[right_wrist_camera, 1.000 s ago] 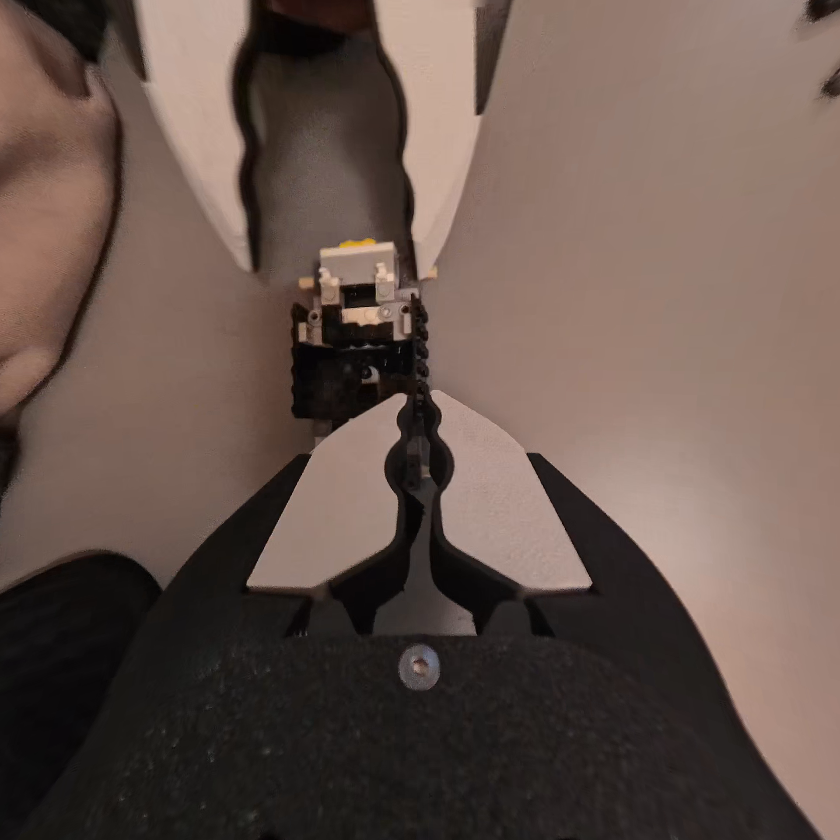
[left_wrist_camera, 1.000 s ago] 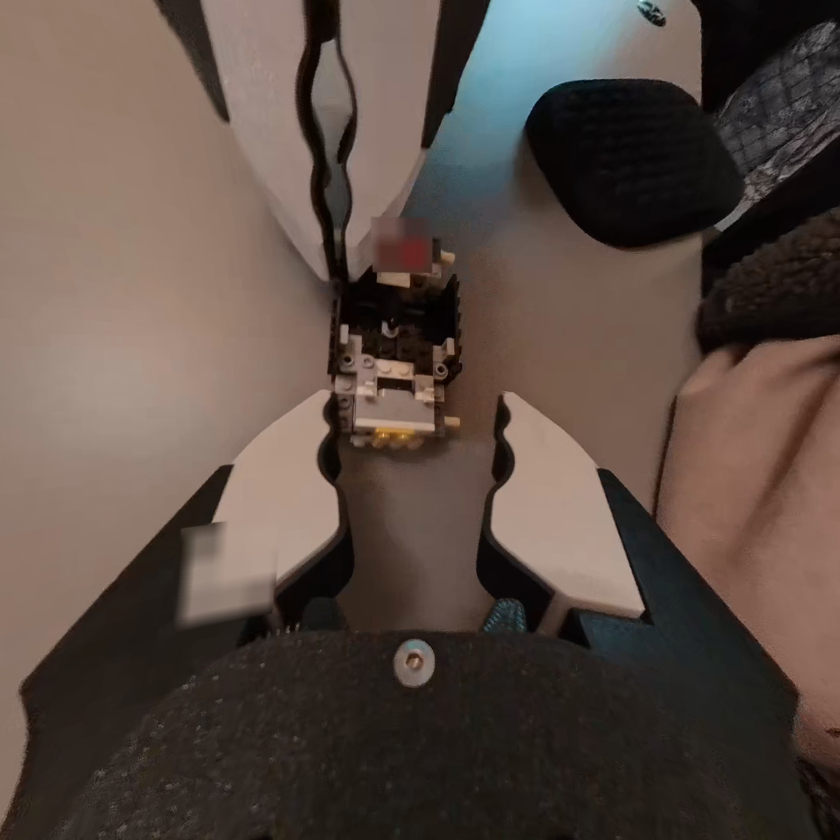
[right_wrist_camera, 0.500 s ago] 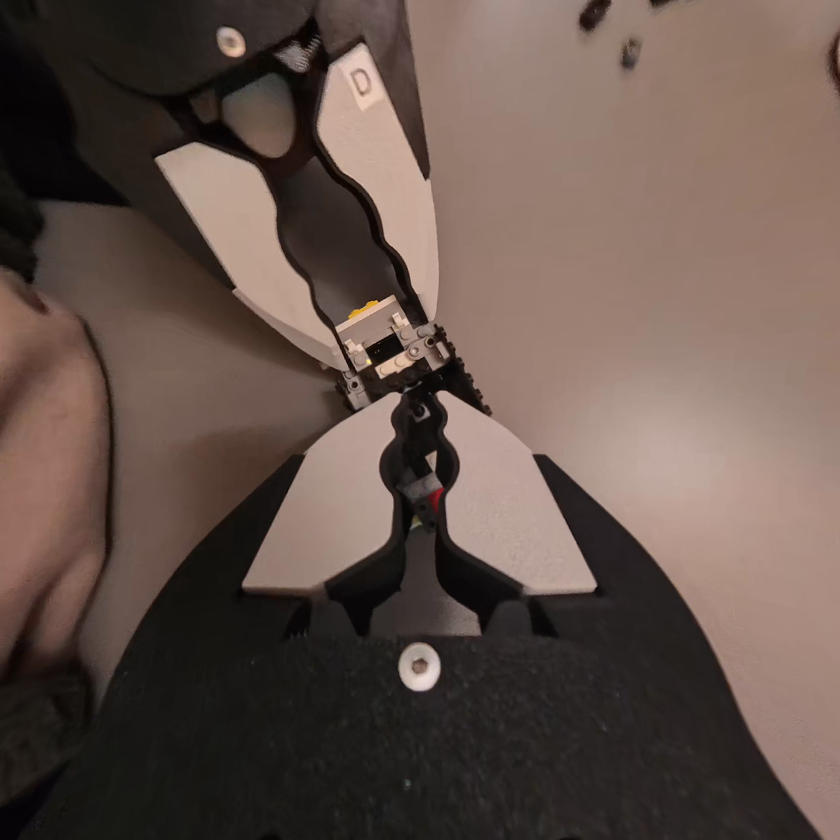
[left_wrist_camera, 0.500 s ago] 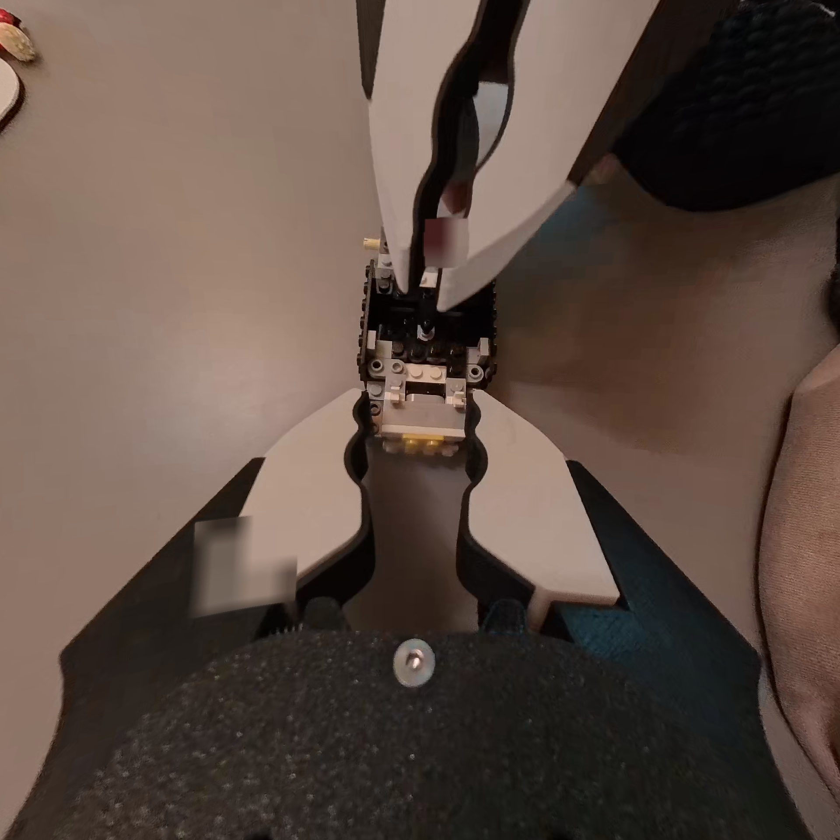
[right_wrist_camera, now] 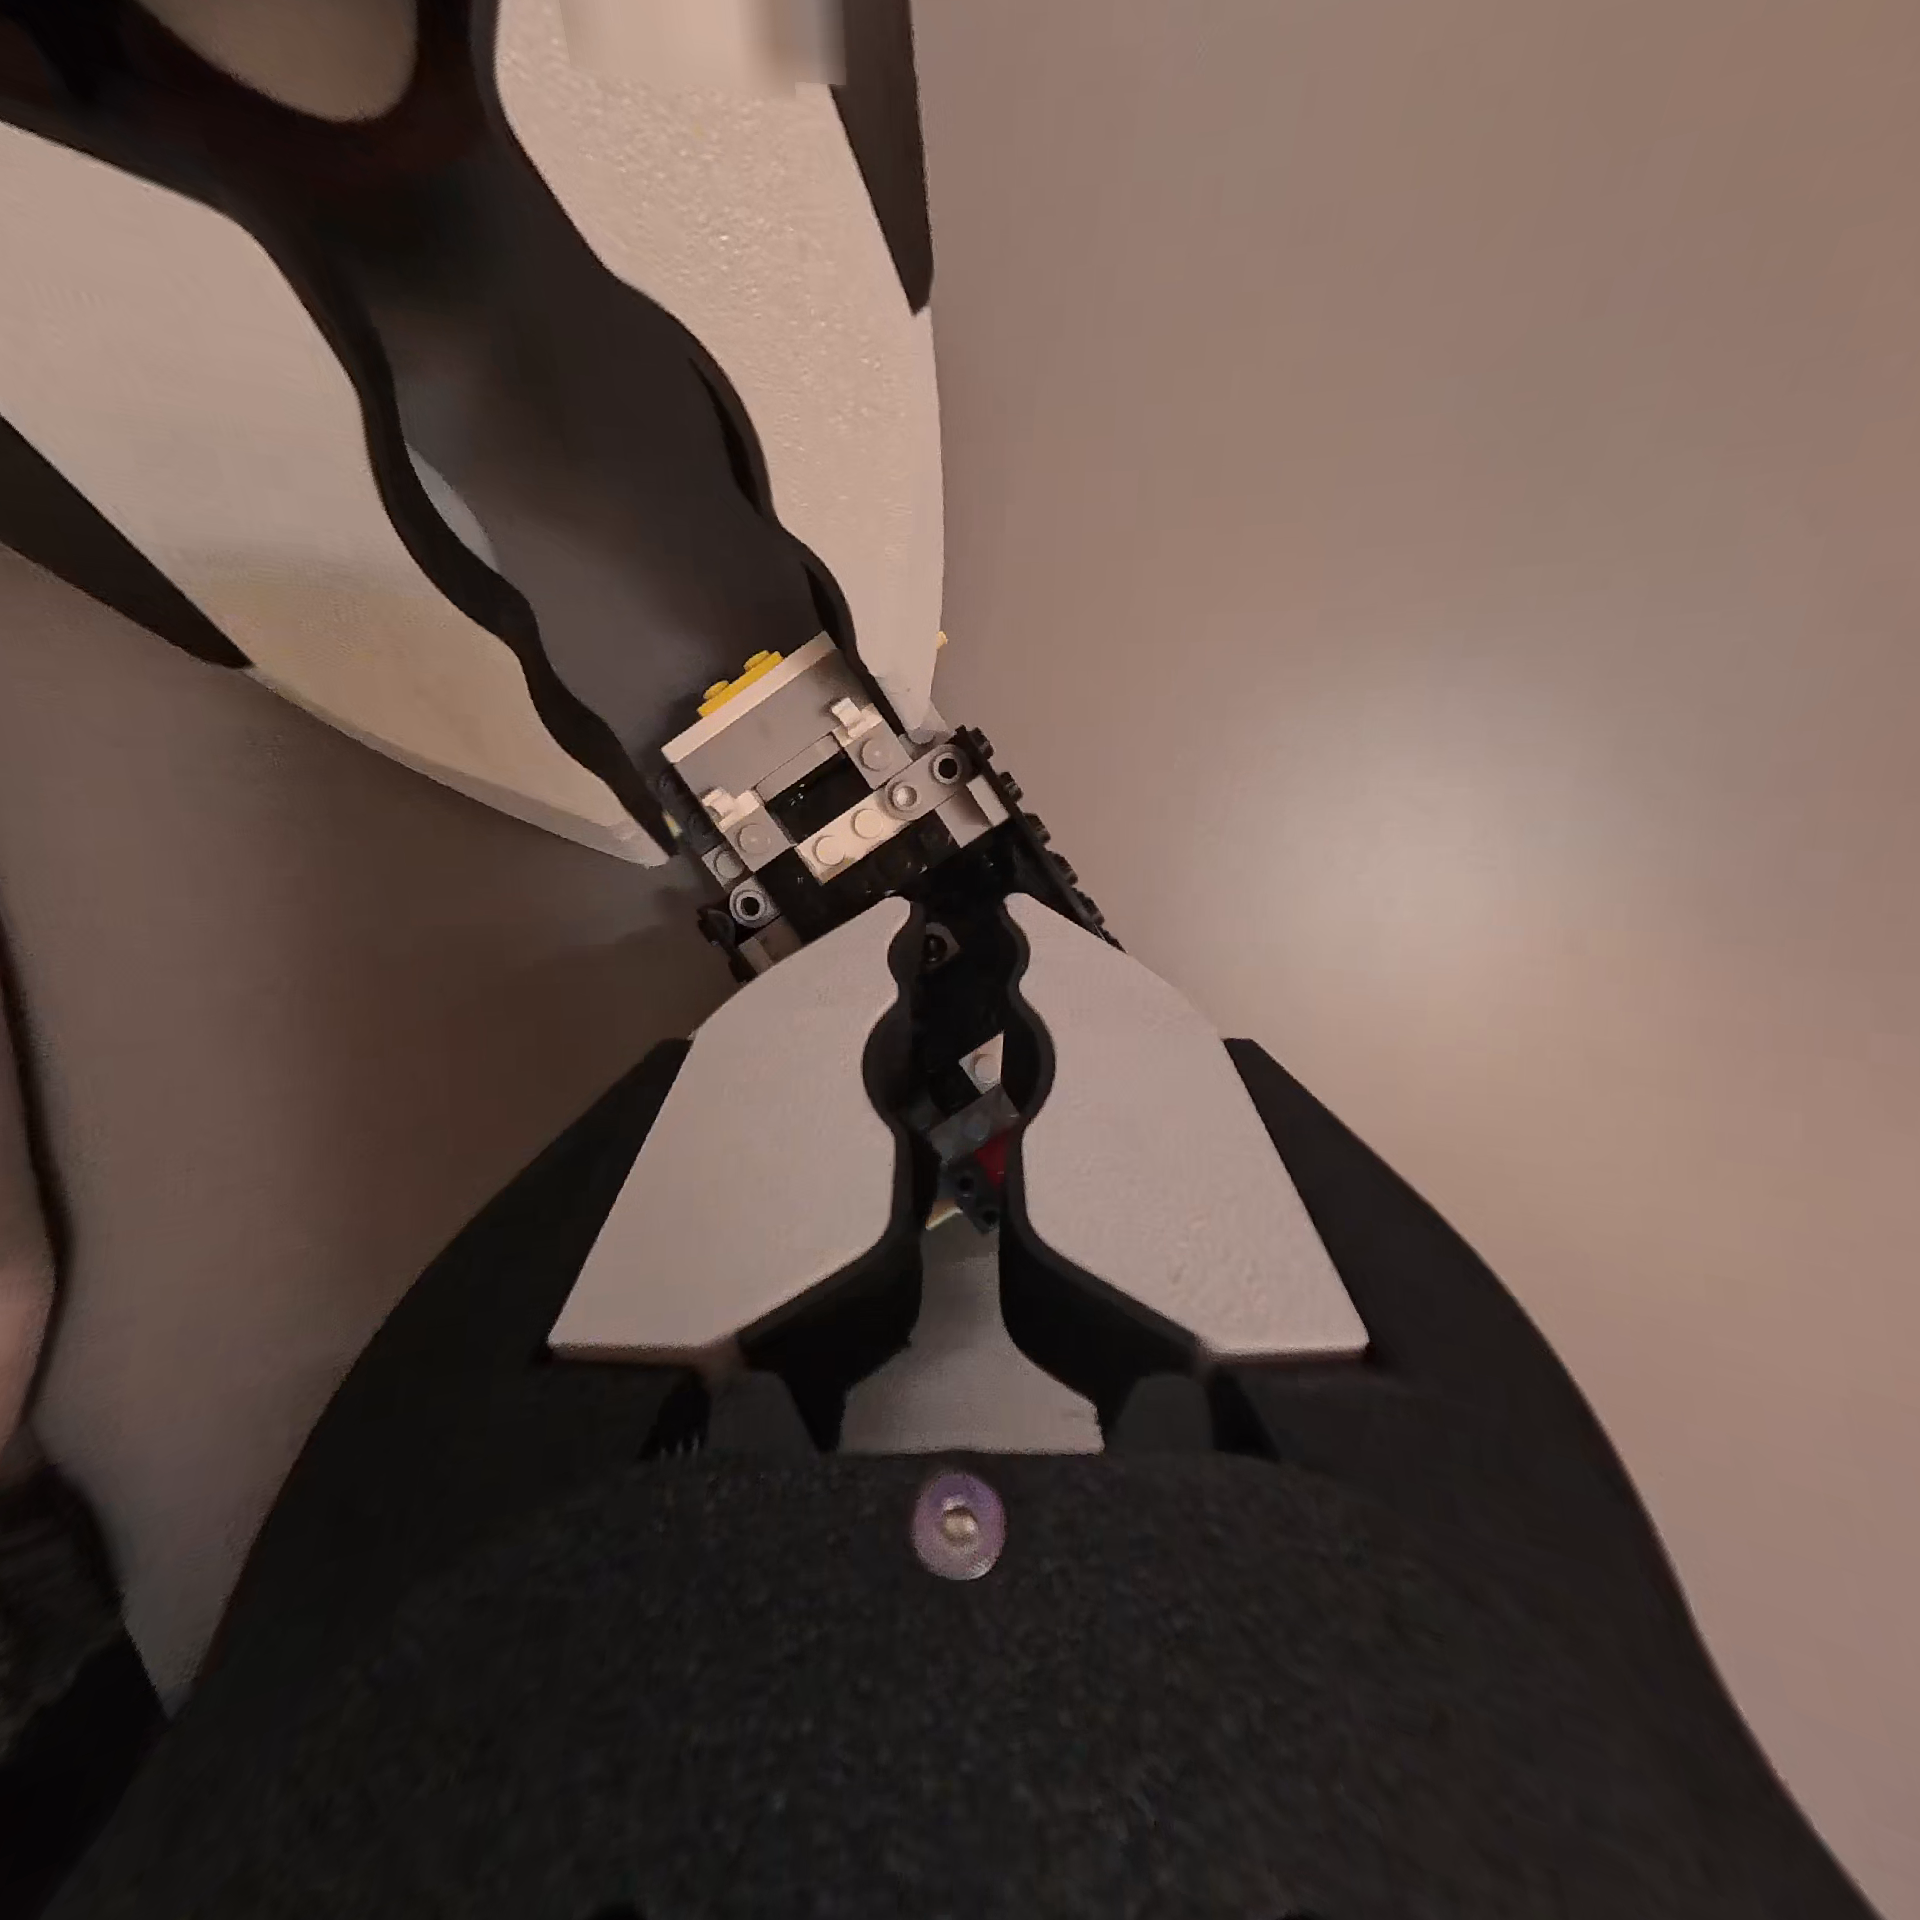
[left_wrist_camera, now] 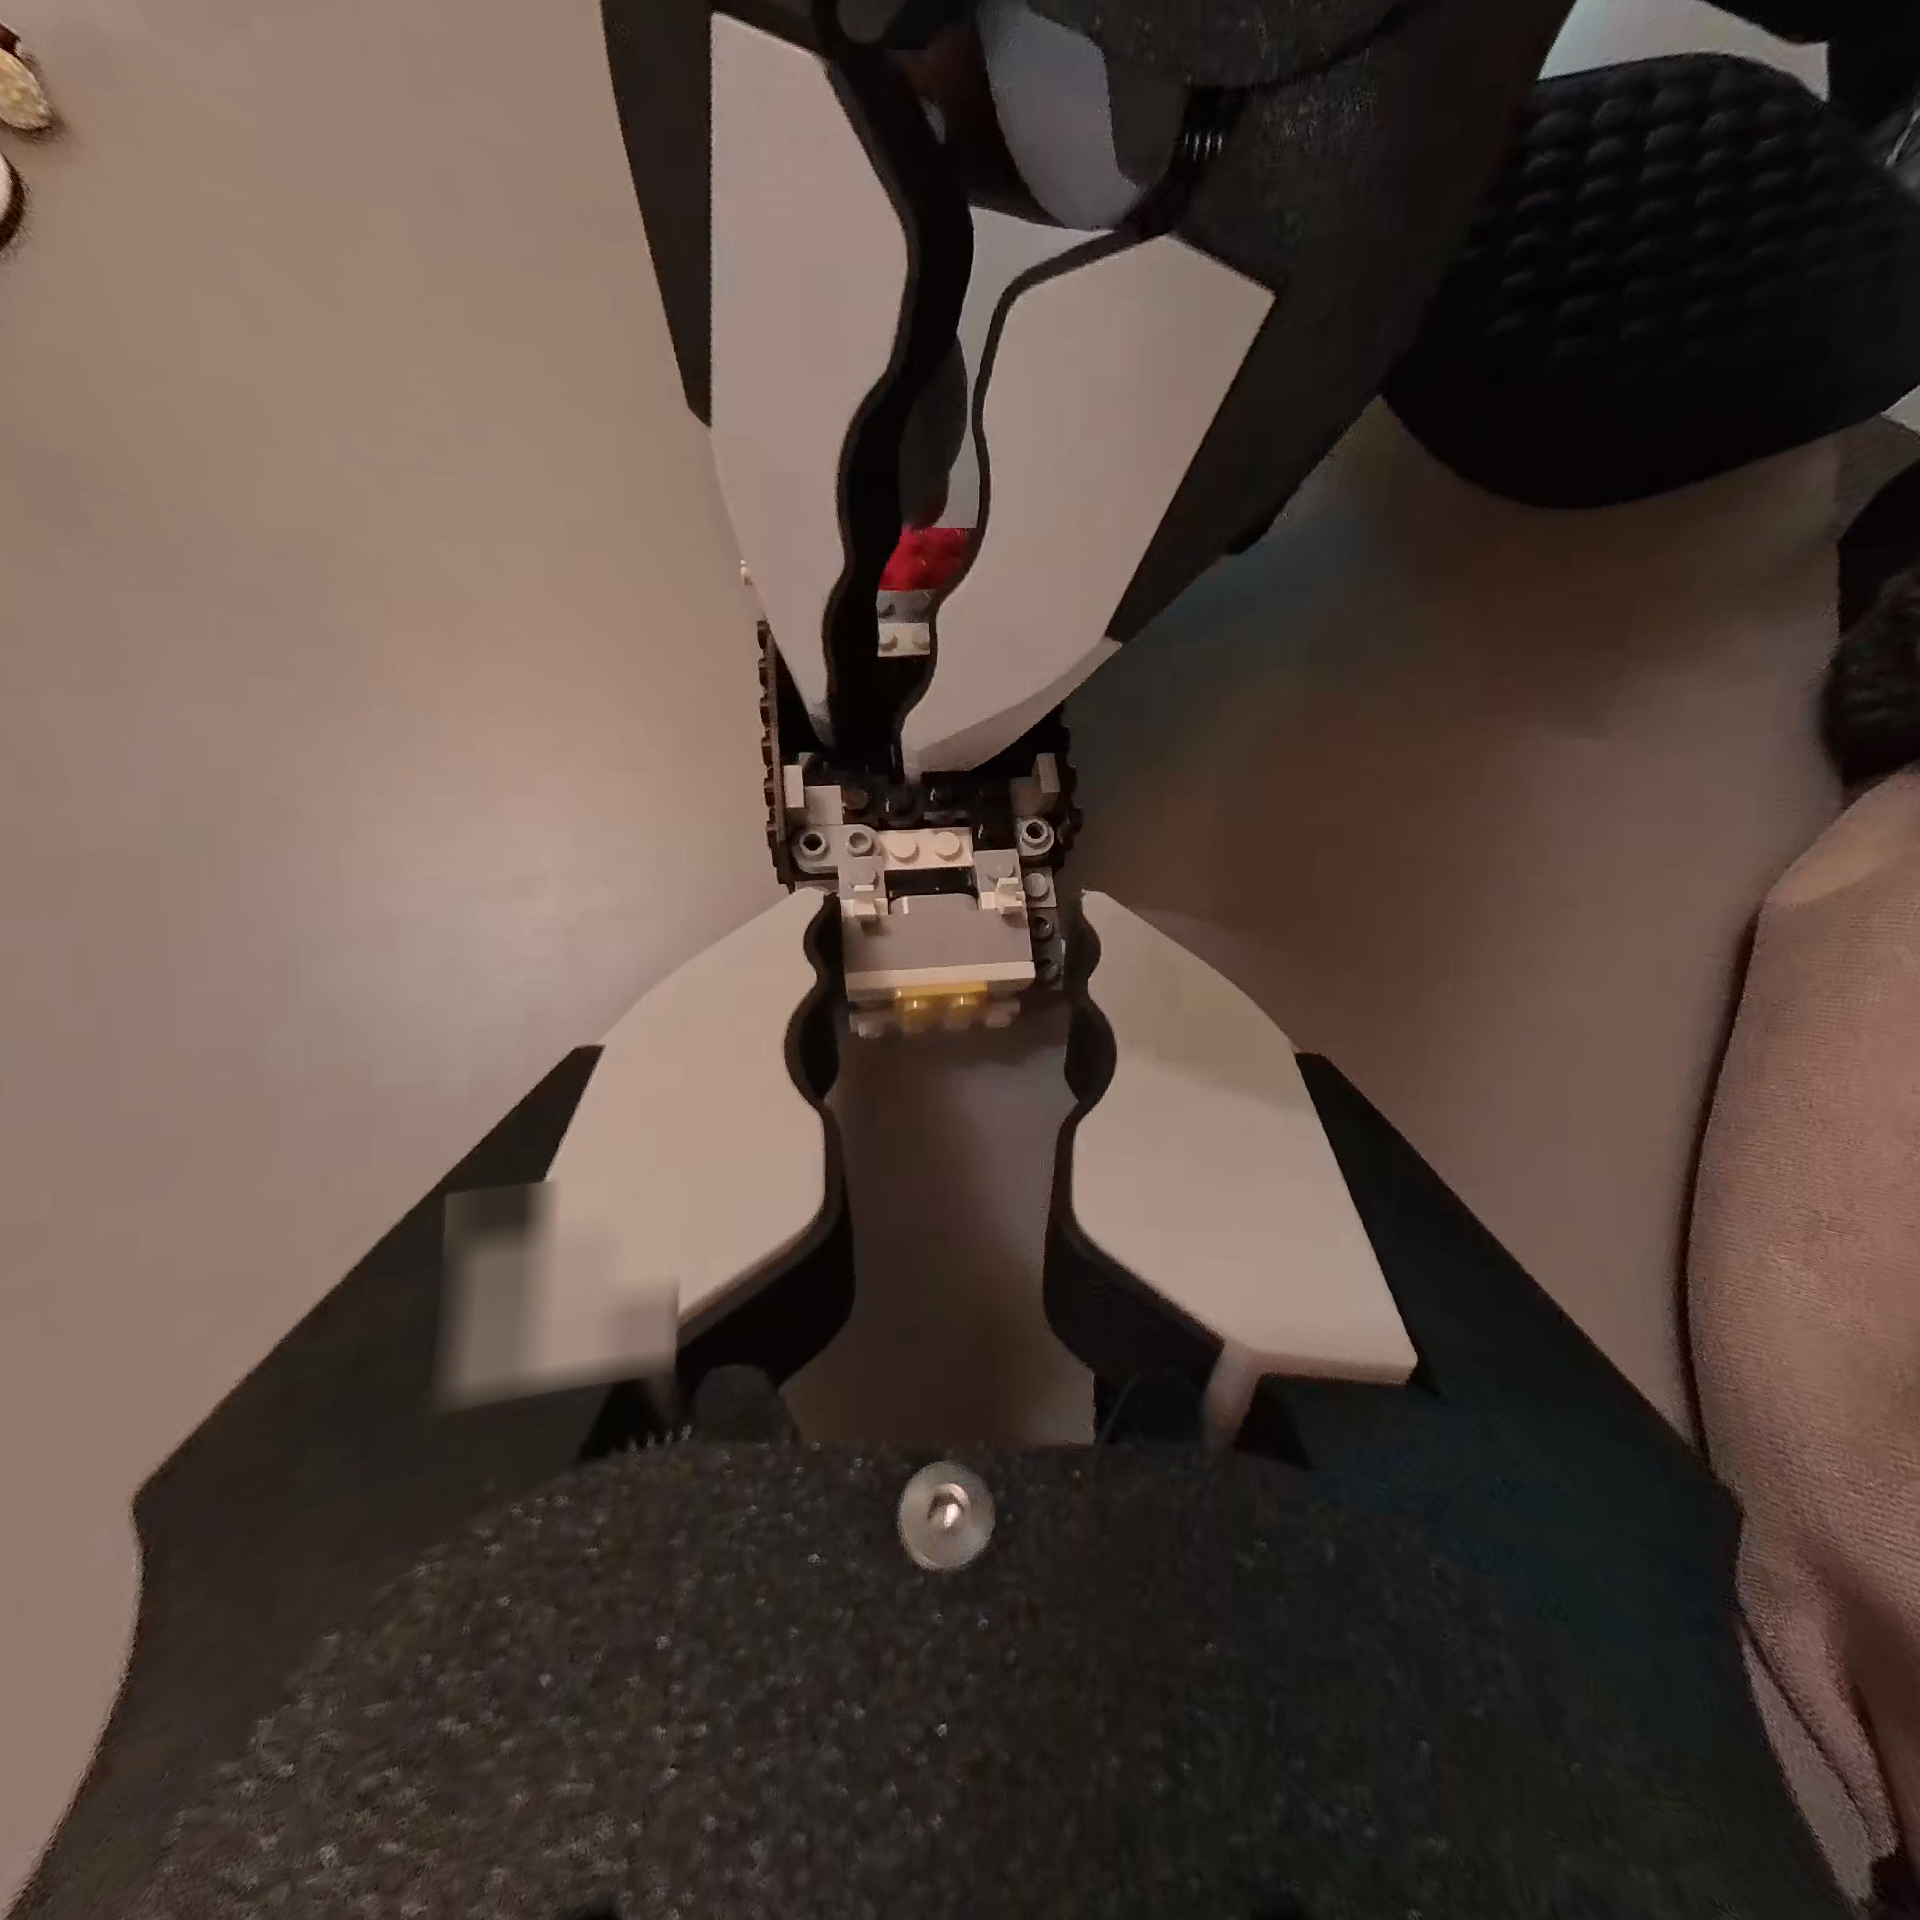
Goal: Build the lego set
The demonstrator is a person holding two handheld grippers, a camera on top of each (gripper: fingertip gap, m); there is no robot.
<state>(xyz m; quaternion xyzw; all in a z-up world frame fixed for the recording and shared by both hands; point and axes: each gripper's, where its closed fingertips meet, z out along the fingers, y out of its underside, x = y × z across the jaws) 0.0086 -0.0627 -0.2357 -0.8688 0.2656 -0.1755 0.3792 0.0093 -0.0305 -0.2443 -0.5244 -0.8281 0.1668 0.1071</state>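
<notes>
Here the lego model spans lengthwise between left gripper and right gripper

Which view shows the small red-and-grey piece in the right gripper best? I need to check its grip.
The right wrist view: the small red-and-grey piece sits in plain sight, pinched inside the right gripper. The left wrist view shows only a red-and-grey sliver between those fingers, above the lego model.

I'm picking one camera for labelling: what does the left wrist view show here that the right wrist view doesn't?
Only the left wrist view shows the black mesh chair and the model's yellow underside studs face-on.

Only the right wrist view shows the small grey-and-red piece from above, pinched in the right gripper.

Both show the lego model, the left gripper clamping it, and the beige table.
</notes>
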